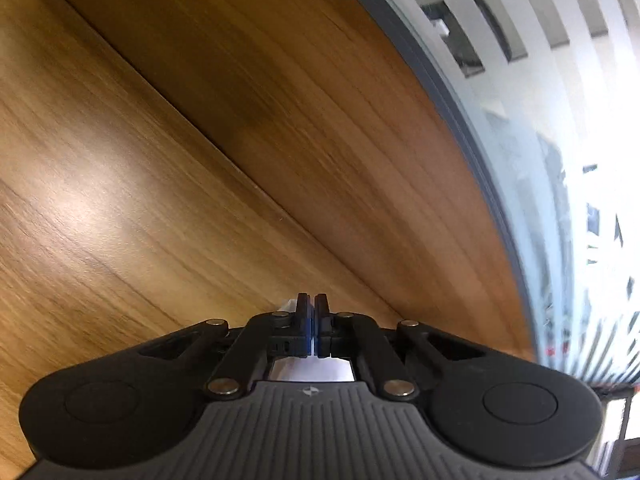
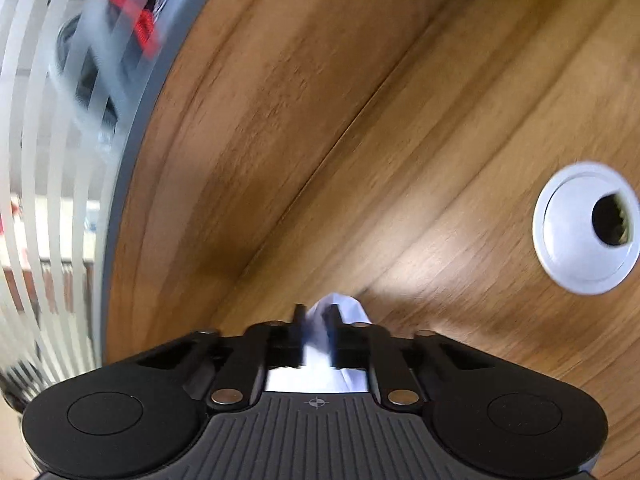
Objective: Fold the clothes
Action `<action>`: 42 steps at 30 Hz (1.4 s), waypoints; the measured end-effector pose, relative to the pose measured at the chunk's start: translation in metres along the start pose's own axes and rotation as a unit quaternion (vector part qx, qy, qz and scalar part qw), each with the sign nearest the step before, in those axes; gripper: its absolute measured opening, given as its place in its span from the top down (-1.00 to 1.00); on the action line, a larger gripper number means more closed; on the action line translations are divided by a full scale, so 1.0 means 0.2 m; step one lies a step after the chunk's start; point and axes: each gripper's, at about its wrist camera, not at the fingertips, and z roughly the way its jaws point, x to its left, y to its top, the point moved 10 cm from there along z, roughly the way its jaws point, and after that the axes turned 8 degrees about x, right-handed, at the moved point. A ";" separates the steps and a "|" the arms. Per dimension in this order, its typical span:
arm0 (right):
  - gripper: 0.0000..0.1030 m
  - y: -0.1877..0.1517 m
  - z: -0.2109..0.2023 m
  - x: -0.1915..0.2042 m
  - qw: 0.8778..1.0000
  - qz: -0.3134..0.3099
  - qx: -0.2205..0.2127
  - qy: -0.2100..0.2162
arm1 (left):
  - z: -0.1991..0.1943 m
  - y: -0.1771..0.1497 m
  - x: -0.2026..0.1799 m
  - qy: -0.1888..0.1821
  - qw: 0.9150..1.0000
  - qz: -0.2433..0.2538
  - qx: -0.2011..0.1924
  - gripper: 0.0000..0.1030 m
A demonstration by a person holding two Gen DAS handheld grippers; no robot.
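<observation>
In the left wrist view, the left tool (image 1: 312,300) is being held tilted down over the wooden surface (image 1: 160,184), its jaws brought together on a thin white cloth (image 1: 310,370); only slivers of it are being shown, one beside the left fingertip and one under the linkage just behind the jaws. A seam in the wood is being crossed diagonally ahead of the fingertips, and a grey edge (image 1: 460,112) of the surface is being bordered by a striped glass wall (image 1: 560,80). In the right wrist view, the right tool (image 2: 316,312) is being kept clamped on the cloth (image 2: 340,306), a bunched white fold being pinched between the pads and sticking out past the fingertips, just above the surface (image 2: 320,120). A round white grommet (image 2: 580,228) is being seen well apart, to the right; much of this view is blurred.
</observation>
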 end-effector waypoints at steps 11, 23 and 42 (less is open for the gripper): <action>0.53 -0.05 -0.14 0.08 0.987 -0.153 -0.038 -0.036 | -0.26 0.03 0.03 -0.036 0.997 0.050 -0.055 0.72; -0.12 -0.54 -0.43 0.03 0.915 -0.400 -0.035 -0.041 | -0.51 -0.56 0.07 -0.018 0.953 0.301 0.011 -0.31; -0.28 -1.11 -0.27 -0.21 0.735 -0.667 -0.016 -0.119 | -0.21 -1.04 0.24 0.071 0.780 0.621 0.030 -0.46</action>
